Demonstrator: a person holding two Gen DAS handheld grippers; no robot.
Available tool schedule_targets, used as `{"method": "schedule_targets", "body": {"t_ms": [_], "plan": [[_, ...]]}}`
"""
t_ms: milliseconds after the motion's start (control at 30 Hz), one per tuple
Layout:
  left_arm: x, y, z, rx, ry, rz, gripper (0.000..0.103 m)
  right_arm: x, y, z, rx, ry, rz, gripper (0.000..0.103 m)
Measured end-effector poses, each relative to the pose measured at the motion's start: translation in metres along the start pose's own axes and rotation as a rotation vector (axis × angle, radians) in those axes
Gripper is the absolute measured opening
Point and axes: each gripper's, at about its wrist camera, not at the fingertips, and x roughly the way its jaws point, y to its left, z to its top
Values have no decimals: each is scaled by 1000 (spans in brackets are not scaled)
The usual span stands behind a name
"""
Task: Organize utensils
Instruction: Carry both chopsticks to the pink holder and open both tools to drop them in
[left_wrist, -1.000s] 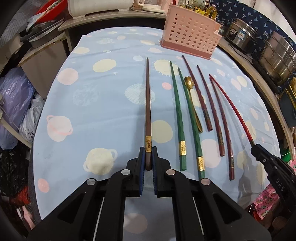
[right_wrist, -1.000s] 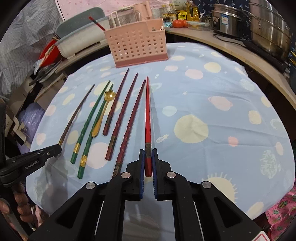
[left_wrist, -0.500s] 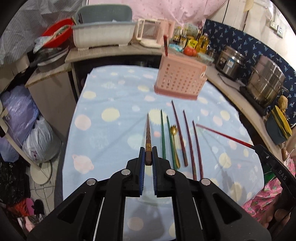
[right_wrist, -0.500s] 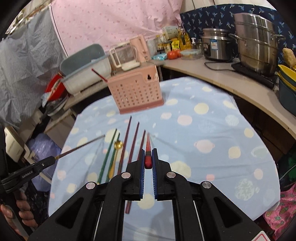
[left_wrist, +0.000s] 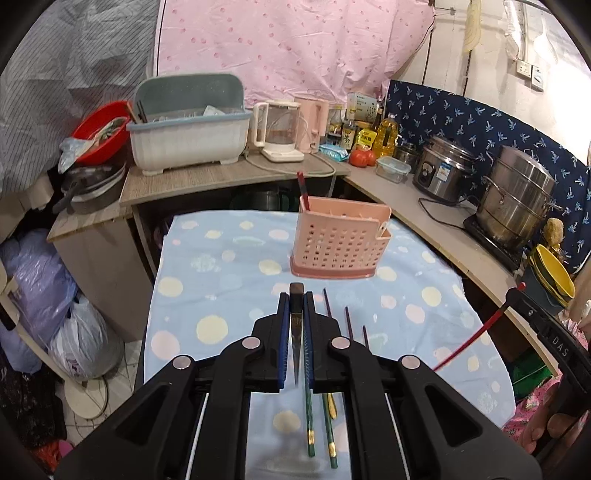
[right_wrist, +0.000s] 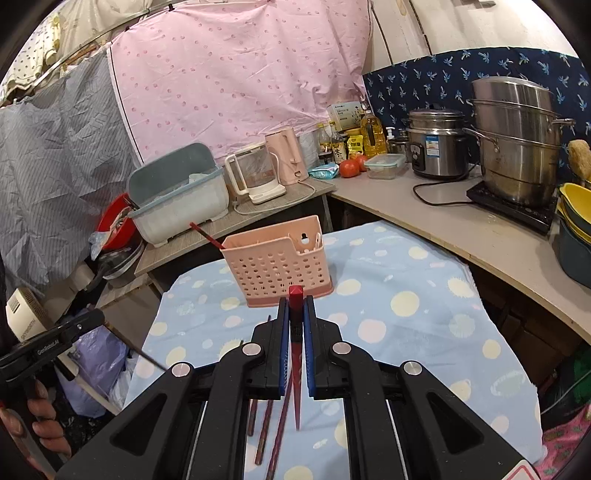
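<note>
My left gripper (left_wrist: 296, 299) is shut on a dark brown chopstick (left_wrist: 296, 332), held upright with its tip pointing down, above the blue spotted tablecloth (left_wrist: 221, 280). My right gripper (right_wrist: 296, 302) is shut on a red chopstick (right_wrist: 295, 369), also upright, tip down. The pink perforated utensil basket (left_wrist: 340, 243) stands ahead of both grippers and holds one red chopstick (left_wrist: 303, 188); it also shows in the right wrist view (right_wrist: 277, 258). Green chopsticks (left_wrist: 309, 421), a gold spoon (left_wrist: 331, 404) and dark red chopsticks (right_wrist: 263, 432) lie on the cloth below.
A counter runs behind and along the right with a grey dish rack (left_wrist: 188, 122), kettles (left_wrist: 280, 129), a rice cooker (left_wrist: 443, 170) and a steel steamer pot (left_wrist: 517, 195). Plastic bags (left_wrist: 44, 280) lie on the floor at the left.
Both grippers have lifted their chopsticks off the cloth and swung them from lying flat to upright, tips down. Both grippers now sit higher and face the basket.
</note>
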Motion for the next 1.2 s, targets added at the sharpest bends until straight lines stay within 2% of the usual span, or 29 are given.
{"method": "schedule_targets", "body": {"t_ms": [200,533,733,900,1200], "plan": [[5,-14,43,23,-66,-20,7,14,-1,34,15,-38,20,7],[15,-42,142,32,-231,-71,7,53,7,135,53,-174,50,7],[44,-50,193,6,-305,-122,7,87,11,181,93,-221,46,7],[92,-50,210,-20,-279,-108,7,129,12,193,114,-204,42,7],[150,-42,188,-39,-161,-101,7,194,17,164,77,-71,27,7]]}}
